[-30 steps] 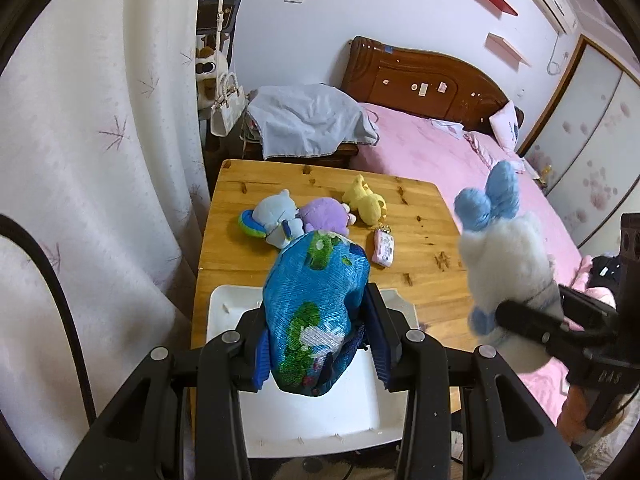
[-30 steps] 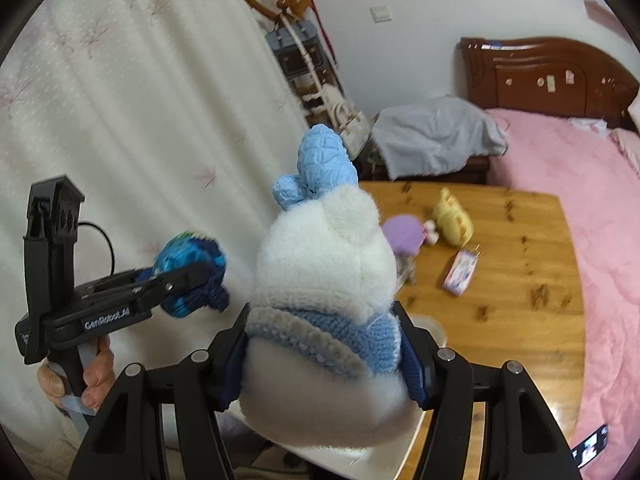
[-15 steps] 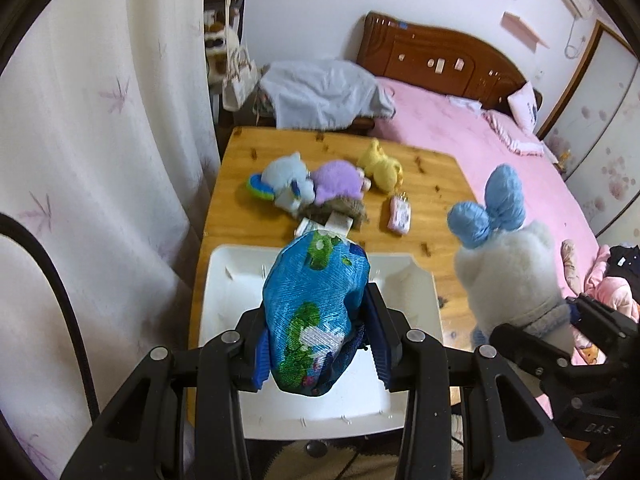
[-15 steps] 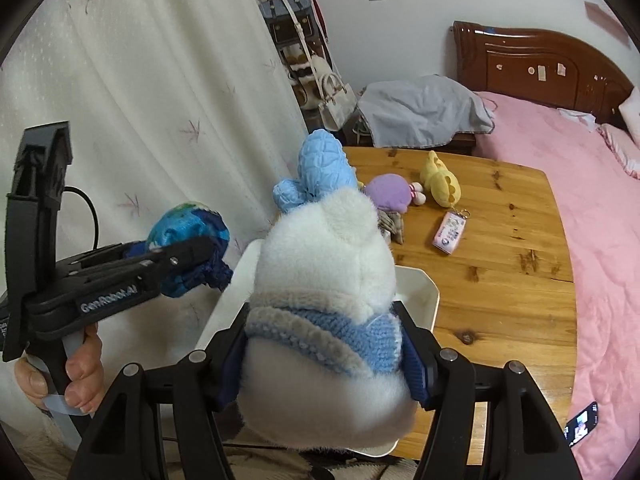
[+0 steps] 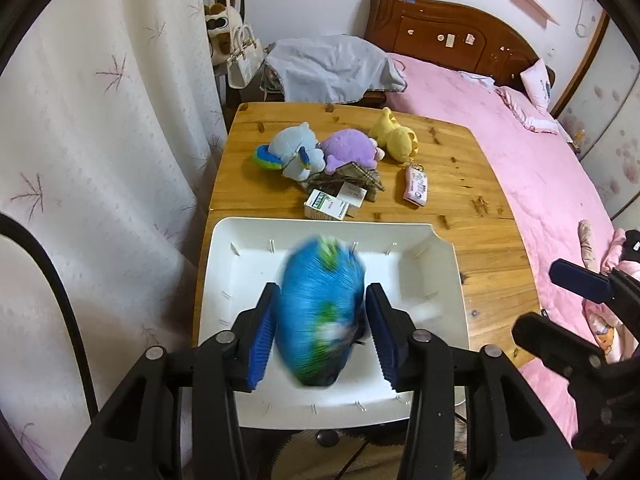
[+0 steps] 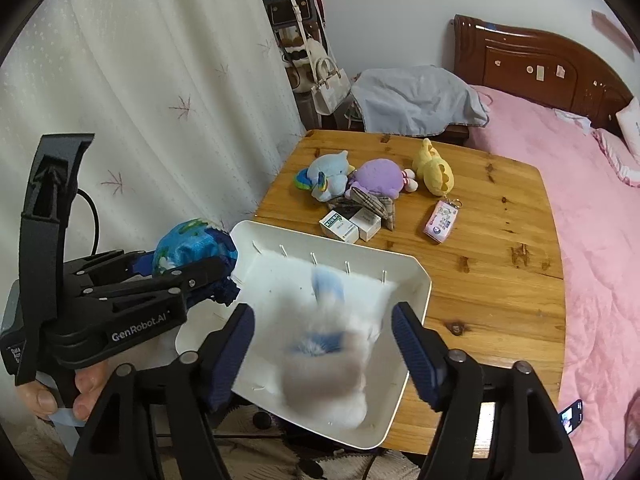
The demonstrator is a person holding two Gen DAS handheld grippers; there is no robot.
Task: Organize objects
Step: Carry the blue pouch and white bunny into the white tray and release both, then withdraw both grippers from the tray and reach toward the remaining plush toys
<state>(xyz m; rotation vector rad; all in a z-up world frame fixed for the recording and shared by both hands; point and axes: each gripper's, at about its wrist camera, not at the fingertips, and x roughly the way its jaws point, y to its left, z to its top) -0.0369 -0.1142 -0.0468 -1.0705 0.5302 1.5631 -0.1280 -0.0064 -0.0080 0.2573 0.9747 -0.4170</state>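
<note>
Beyond both claws lies a wooden table (image 5: 472,216) with dark knots, pushed against a pale curtain (image 5: 100,128) on the left claw's outer side and a bed with a pink cover (image 5: 532,168) and carved brown headboard (image 5: 448,28) on the right claw's outer side. Directly under the claws sits a white tray (image 5: 224,256) at the table's near edge, one far corner chipped. Farther ahead of the tray are two small boxes (image 5: 334,202), a plaid cloth piece, then a row of soft toys: a light blue one (image 5: 296,152), a purple one (image 5: 350,150) and a yellow one (image 5: 394,136), with a pink keyring pouch (image 5: 416,184) off toward the bed. A grey cloth (image 5: 332,66) covers something past the table's far end, and handbags (image 5: 244,60) hang by the curtain. The left claw (image 5: 320,330) is opening; a blue bundle with green and white patches (image 5: 320,312), blurred, sits between its fingers over the tray, the pads no longer squeezing it. The right claw (image 6: 322,354) is opening too, its fingers standing well clear of a fluffy white toy with blue ears and a blue band (image 6: 328,360), blurred, between them over the tray.
</note>
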